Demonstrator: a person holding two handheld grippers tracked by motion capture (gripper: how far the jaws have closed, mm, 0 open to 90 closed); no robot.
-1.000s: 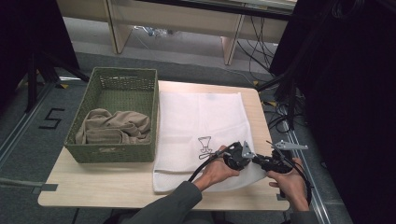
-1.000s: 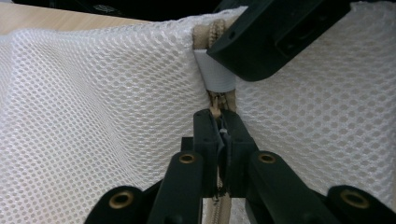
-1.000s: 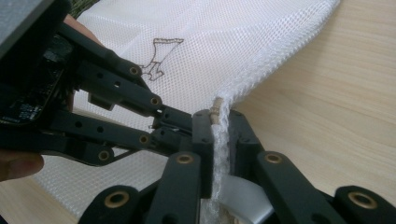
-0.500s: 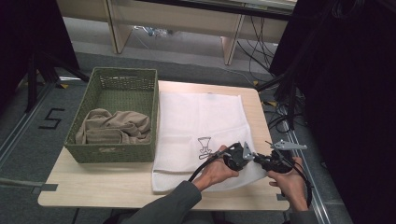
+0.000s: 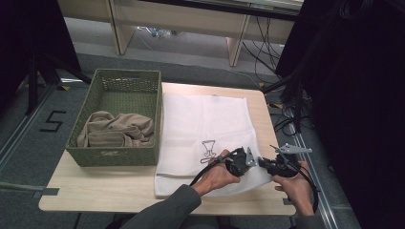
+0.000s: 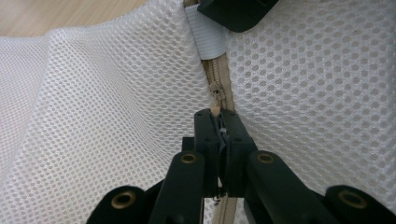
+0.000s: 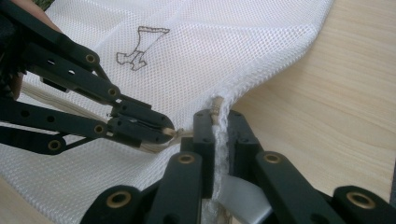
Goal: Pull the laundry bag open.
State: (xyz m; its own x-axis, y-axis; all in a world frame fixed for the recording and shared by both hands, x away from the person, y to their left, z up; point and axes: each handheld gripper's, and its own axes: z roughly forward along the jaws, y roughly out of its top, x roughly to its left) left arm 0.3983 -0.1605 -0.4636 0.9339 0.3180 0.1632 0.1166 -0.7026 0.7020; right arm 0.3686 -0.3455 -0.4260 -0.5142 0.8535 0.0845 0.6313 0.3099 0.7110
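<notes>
Here the left gripper [image 6: 219,135] has its jaws pinched together on the beige zipper [image 6: 218,86] of the white mesh laundry bag [image 5: 205,124], the zipper running straight ahead of its tips to a grey fabric tab [image 6: 208,39]. The right gripper [image 7: 215,135] is likewise clamped narrow on the bag's edge seam, a fold of mesh caught between its jaws, with the left gripper's tips just to its left, almost touching. From above, both grippers meet at the bag's near right corner on the wooden table [image 5: 95,191], and a green basket [image 5: 114,155] holding tan cloth [image 5: 117,131] sits well off to their left
</notes>
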